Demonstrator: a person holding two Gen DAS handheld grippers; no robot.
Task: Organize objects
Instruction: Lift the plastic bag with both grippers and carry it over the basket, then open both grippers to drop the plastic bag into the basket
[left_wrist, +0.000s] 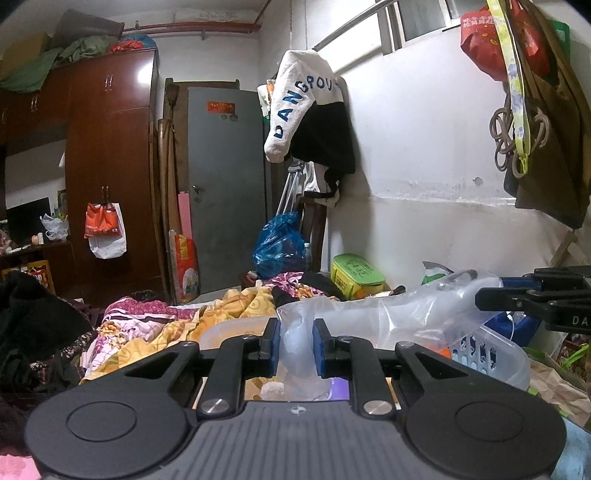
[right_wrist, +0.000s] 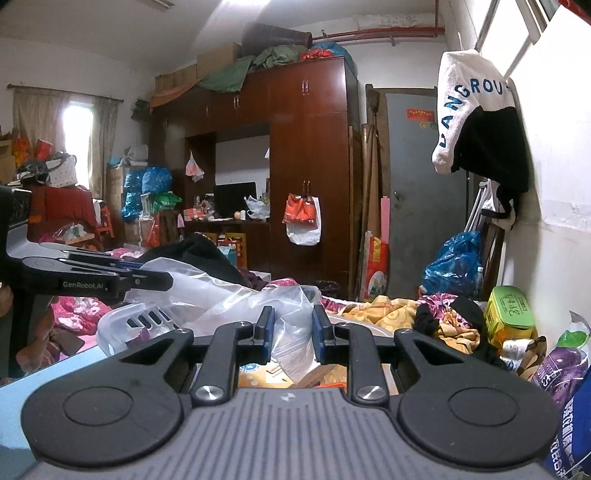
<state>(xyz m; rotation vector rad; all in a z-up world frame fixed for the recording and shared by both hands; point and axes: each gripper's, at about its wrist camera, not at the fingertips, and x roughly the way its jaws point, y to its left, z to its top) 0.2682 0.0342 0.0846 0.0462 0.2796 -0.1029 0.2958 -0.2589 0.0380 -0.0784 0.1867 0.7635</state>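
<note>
left gripper (left_wrist: 294, 341): clamped on clear plastic bag (left_wrist: 388, 314) | right gripper (right_wrist: 294, 334): clamped on same bag | bag: stretched between both, above white basket (left_wrist: 491, 354)

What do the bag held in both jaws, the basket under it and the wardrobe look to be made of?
Bag: thin clear plastic film, crinkled and see-through. Basket: pale, translucent moulded plastic with slotted sides. Wardrobe: dark reddish wood or wood-look veneer, glossy enough to reflect light; which one is unclear.
</note>
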